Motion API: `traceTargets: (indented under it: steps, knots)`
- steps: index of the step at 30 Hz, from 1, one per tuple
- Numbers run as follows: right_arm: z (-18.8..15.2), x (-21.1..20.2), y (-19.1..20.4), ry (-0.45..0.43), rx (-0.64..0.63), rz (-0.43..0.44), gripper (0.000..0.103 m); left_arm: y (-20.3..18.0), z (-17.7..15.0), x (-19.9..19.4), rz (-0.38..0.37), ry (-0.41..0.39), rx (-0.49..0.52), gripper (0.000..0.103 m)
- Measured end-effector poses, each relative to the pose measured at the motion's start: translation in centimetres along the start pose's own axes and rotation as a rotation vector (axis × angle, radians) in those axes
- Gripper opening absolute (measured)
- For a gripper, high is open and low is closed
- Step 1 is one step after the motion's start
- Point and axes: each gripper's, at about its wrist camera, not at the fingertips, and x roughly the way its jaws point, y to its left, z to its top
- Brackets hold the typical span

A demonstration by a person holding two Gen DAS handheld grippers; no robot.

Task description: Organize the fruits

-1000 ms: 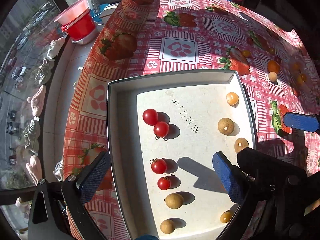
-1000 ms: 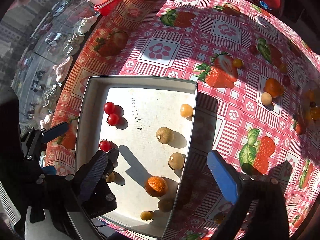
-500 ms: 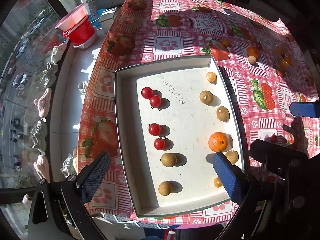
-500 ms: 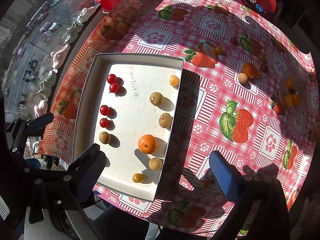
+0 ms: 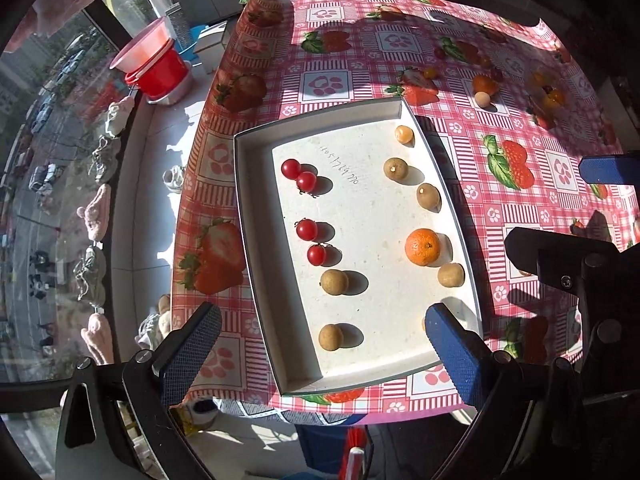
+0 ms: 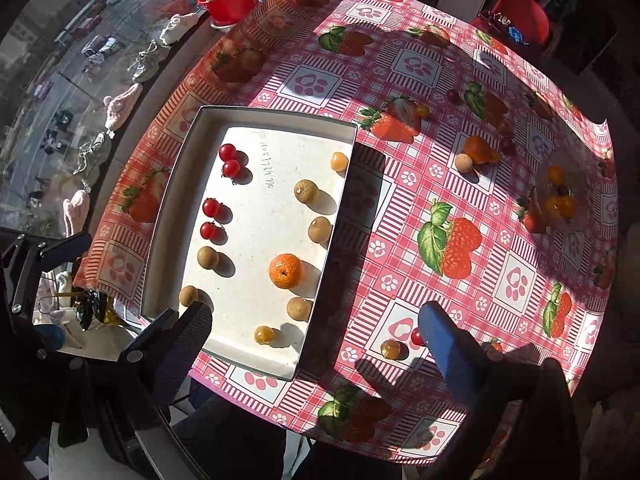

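A white tray (image 5: 256,240) (image 6: 168,216) sits on the table's near left. In it lie several red cherry tomatoes (image 5: 307,230) (image 6: 211,207), several tan longans (image 5: 334,282) (image 6: 208,257), a mandarin (image 5: 422,241) (image 6: 285,271) and small yellow fruits (image 6: 339,161). My left gripper (image 5: 320,354) is open and empty, high above the tray's near edge. My right gripper (image 6: 316,344) is open and empty, high above the tray's near right corner. Loose fruit lies on the cloth: a yellow fruit (image 6: 390,348), a small red one (image 6: 416,336), a longan (image 6: 464,162) and an orange fruit (image 6: 478,149).
The table wears a red checked cloth with strawberry prints (image 6: 452,248). A pile of yellow and orange fruit (image 6: 560,196) sits at the far right. Red and pink bowls (image 5: 154,68) stand on the windowsill at the left. A red chair (image 6: 520,16) stands beyond the table.
Both grippers have risen and pulled back from the tray, so the whole tray and more table show. The mandarin now lies in the tray, clear of both grippers. Both stay open.
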Motion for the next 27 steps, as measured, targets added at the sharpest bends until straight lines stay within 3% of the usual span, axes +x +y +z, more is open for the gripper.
traceTargets:
  steps: [11, 27]
  knots:
    - [0.2, -0.6, -0.4, -0.022, -0.006, -0.011, 0.103, -1.3, -0.3, -1.1, 0.036, -0.011, 0.027, 0.102]
    - [0.1, -0.7, -0.2, -0.017, -0.01, -0.01, 0.103, -1.9, -0.3, -1.4, 0.027, -0.004, 0.036, 0.102]
